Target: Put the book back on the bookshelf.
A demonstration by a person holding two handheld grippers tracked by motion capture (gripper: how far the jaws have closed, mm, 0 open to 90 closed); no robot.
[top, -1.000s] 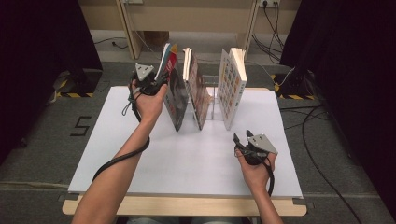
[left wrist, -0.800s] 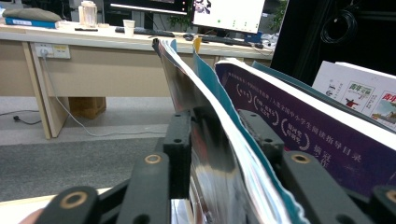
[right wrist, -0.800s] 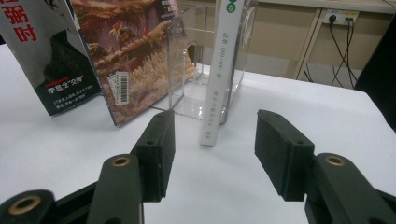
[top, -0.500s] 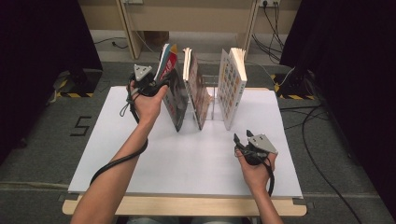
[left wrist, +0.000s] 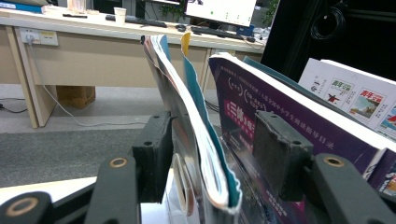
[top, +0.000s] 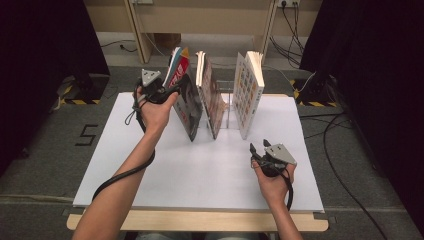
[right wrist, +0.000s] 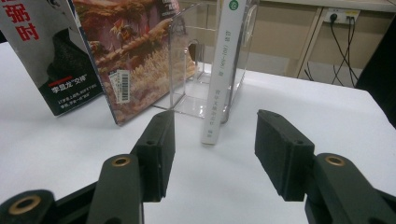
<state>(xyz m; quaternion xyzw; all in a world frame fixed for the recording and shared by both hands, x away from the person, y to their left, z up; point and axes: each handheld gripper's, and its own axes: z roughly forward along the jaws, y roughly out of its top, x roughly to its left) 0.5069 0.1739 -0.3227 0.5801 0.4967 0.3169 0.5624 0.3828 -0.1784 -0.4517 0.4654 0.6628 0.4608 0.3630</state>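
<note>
The step in hand is judged to be the release of the thin magazine [left wrist: 198, 126], which is set as the leftmost item in a row of standing books on the white table [top: 150, 165]. The jaws of the left gripper [top: 159, 93] have just been opening, and in the left gripper view they stand apart on both sides of the magazine's upper edge, with the pads [left wrist: 156, 154] clear of the paper as far as can be seen. To do this step well, the gripper should probably be drawn back straight along the line of the magazine, so that neither pad catches the loose pages and the magazine is not pulled away from its support. It should be checked that the lean is stable before the hand is removed, because such a thin item may slide or fold. The magazine is soft and slightly wavy, with a teal edge, pale pages and a red and dark cover, and it is tilted to the right against the purple book [left wrist: 280, 121] just beside it. Farther right a transparent bookend [right wrist: 196, 70] and a white book [top: 248, 92] are seen, standing upright. The right gripper [top: 260, 150] is held low near the front right part of the table, its jaws wide apart with nothing between them, pointing toward the row.
</note>
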